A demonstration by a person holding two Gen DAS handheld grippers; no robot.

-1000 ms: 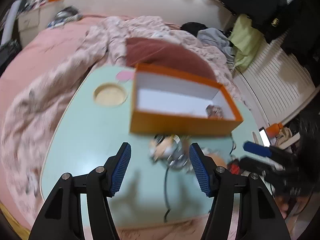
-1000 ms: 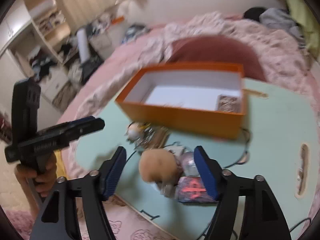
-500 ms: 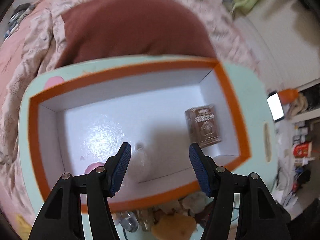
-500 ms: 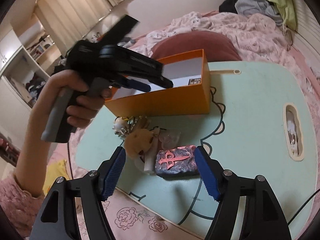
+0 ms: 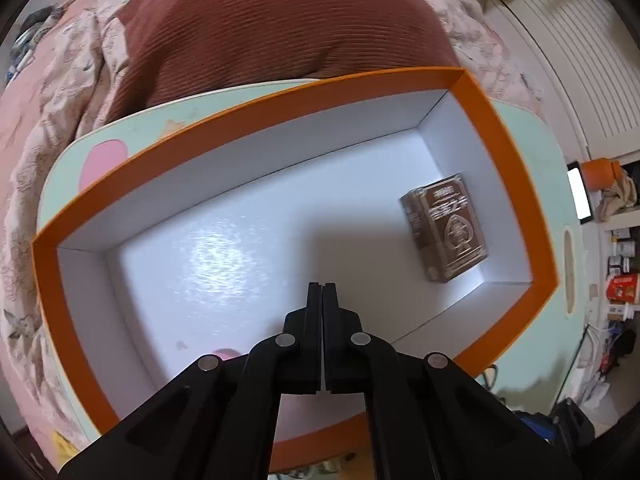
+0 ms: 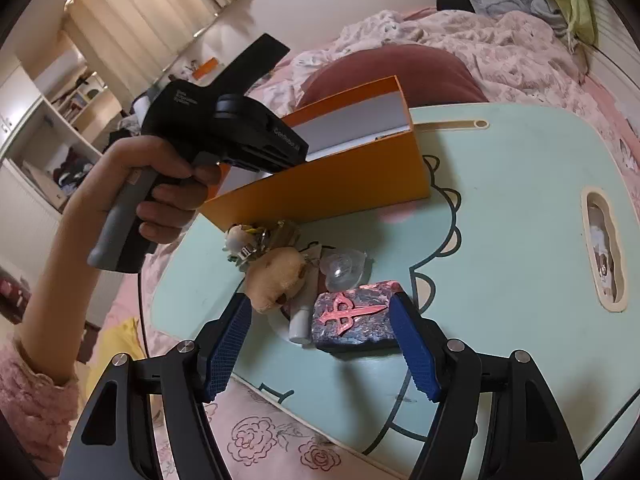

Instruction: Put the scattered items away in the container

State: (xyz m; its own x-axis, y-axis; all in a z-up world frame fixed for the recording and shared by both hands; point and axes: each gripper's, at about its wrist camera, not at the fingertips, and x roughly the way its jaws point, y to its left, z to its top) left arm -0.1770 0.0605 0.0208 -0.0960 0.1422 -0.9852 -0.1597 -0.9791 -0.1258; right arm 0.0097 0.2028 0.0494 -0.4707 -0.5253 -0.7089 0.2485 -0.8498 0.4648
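— Where's the left gripper (image 5: 322, 286) now?

— Over the orange box (image 5: 500, 128), pointing straight down into it. Its fingers are pressed flat together with nothing between them. A brown card pack (image 5: 444, 226) lies on the white floor of the box, off to the right of those fingers, near the box's end wall.

— And the other hand?

— The right gripper (image 6: 322, 340) hangs low over the near edge of the pale green counter (image 6: 500, 208), fingers (image 6: 228, 344) spread wide, gripping nothing. The dark block with the red cross (image 6: 352, 316) lies between them, closer to the right finger, and I can't tell whether it touches it. A small white tube (image 6: 300, 322) lies just left of the block, a tan plush toy (image 6: 276, 276) beyond the left finger, and a clear plastic piece (image 6: 342, 268) further ahead. The box stands past that heap, well apart from these fingers.
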